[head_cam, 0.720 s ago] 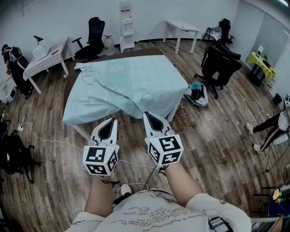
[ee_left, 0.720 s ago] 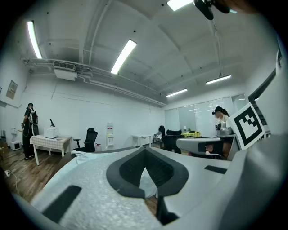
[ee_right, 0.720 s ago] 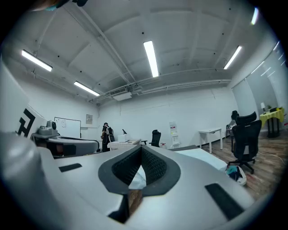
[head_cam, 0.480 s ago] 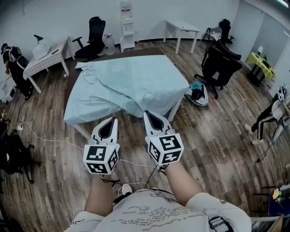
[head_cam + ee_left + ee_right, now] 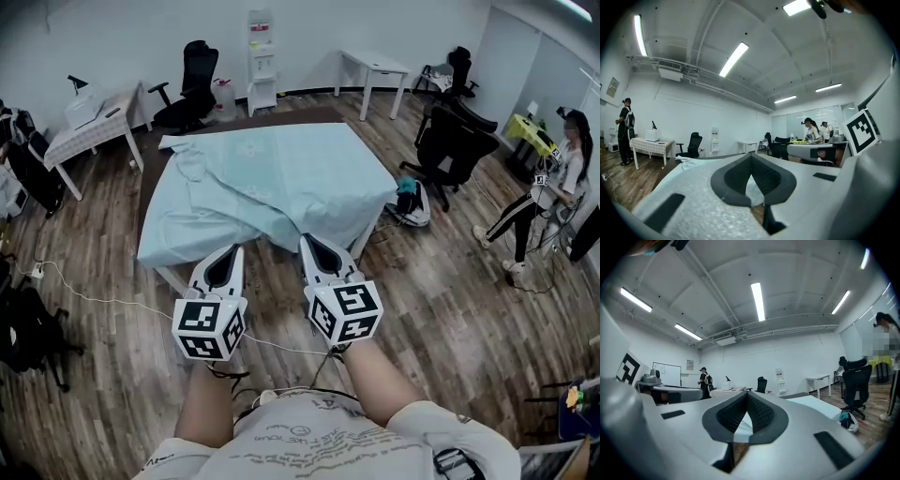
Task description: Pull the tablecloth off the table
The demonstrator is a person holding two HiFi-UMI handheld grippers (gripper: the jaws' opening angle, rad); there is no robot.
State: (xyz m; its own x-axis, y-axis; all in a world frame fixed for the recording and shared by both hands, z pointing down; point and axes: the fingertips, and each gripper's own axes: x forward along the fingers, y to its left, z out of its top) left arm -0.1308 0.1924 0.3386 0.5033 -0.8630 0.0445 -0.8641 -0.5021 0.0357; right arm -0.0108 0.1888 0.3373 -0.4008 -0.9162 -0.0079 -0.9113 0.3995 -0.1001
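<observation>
Left gripper (image 5: 225, 255) and right gripper (image 5: 311, 246), both clenched empty, hang short of the rumpled pale-blue tablecloth (image 5: 272, 183); closed jaws would probably slide off its hanging edge

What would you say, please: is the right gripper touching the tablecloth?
Apart. In the right gripper view the right gripper has its jaws shut on nothing, and the tablecloth lies well beyond them, with floor showing in between.
</observation>
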